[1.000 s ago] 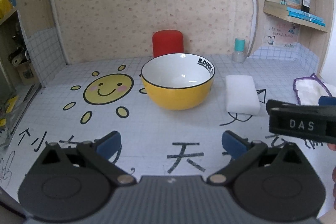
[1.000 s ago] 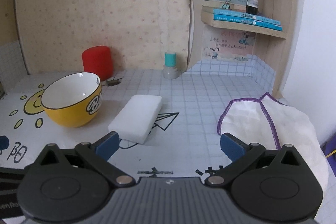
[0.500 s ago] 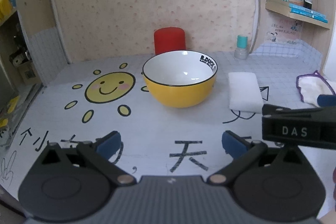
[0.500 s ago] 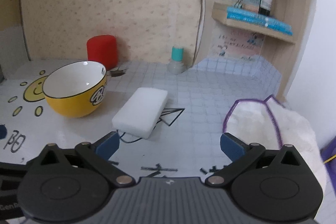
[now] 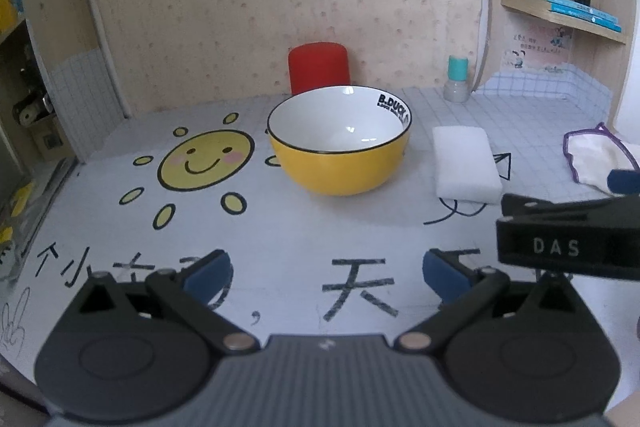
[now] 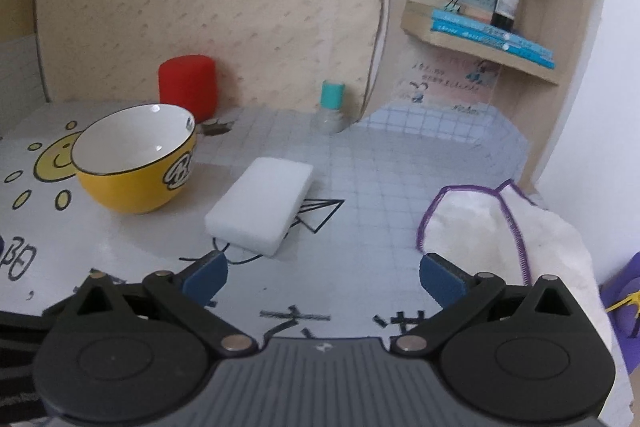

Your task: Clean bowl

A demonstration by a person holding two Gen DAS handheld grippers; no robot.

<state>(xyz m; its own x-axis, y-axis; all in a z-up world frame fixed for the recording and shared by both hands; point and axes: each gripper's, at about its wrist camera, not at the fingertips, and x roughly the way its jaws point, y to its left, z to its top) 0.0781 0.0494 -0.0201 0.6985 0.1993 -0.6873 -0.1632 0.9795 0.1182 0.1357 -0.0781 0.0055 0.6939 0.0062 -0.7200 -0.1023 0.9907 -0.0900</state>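
A yellow bowl (image 5: 340, 143) with a white inside stands upright on the printed table mat; it also shows in the right wrist view (image 6: 134, 157). A white sponge block (image 5: 466, 165) lies flat just right of the bowl, and shows in the right wrist view (image 6: 260, 205). My left gripper (image 5: 326, 273) is open and empty, well short of the bowl. My right gripper (image 6: 322, 277) is open and empty, a little short of the sponge's near end. Its black side shows at the right of the left wrist view (image 5: 568, 239).
A red cup (image 5: 319, 67) stands behind the bowl by the wall. A small bottle with a teal cap (image 5: 457, 79) stands at the back right. A white cloth with purple edging (image 6: 504, 239) lies at the right. A shelf (image 6: 480, 43) holds books and a dark bottle.
Both grippers have moved forward a little, so the bowl and the sponge look larger. The right gripper has come closer to the sponge. Nothing was taken hold of.
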